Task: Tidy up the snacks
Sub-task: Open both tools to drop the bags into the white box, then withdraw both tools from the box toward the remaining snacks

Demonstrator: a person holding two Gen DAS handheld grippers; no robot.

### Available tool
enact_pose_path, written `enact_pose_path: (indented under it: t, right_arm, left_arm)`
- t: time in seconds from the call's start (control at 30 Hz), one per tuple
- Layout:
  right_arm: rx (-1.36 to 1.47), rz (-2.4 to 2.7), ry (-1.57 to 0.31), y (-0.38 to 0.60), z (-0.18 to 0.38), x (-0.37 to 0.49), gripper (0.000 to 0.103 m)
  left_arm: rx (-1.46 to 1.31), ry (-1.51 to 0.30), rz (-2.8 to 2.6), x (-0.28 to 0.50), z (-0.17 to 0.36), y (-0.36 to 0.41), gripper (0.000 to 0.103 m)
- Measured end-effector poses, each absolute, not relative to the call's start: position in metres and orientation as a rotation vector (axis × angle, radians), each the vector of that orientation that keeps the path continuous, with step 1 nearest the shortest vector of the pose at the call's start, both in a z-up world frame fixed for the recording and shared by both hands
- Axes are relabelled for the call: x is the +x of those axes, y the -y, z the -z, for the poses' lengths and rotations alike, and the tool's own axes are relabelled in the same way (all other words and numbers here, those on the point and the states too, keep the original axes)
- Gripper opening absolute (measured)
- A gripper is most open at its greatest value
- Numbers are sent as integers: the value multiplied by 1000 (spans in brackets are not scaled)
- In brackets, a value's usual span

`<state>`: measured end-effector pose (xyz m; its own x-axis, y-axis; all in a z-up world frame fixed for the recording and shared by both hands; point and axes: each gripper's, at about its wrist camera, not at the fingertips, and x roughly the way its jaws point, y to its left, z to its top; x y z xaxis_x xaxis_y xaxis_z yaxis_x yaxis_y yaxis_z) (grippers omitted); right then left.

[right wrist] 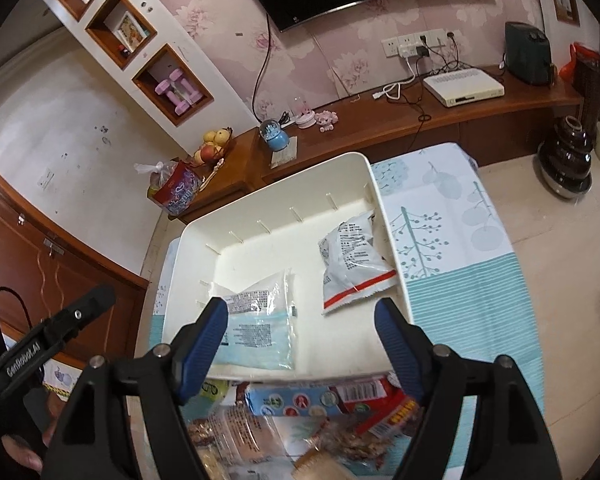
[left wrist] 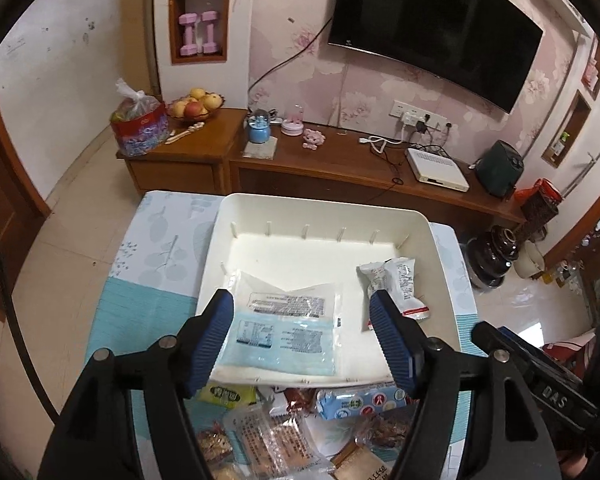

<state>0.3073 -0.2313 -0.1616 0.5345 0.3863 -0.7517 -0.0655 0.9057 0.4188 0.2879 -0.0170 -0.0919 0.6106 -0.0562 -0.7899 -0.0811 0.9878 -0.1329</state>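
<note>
Below and nearest, under both sets of jaws: loose snack pile (left wrist: 284, 424) on the worktop (right wrist: 472, 292), packets overlapping, slippery; could have snagged two at once or dragged a neighbour off the edge. Left gripper (left wrist: 302, 312) stood wide, holding nothing; right gripper (right wrist: 300, 320) likewise wide and empty. Just ahead of the jaws: white tray (left wrist: 324, 208). Between the left jaws, flat blue-and-clear packet (left wrist: 284, 328). Farther, beyond the right jaws: white packet with red stripe (right wrist: 352, 264), propped against the wall; might have slid.
</note>
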Motion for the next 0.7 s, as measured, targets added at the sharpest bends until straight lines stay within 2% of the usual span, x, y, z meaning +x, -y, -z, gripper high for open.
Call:
enact_pose_path:
  t: [0.47, 0.7]
  right_arm:
    - [100, -321, -843, 240, 127, 230, 76]
    - [45, -425, -835, 236, 124, 191, 76]
  left_arm:
    - [-178, -914, -95, 204, 73, 24, 73]
    - [-202, -892, -158, 152, 71, 17, 73]
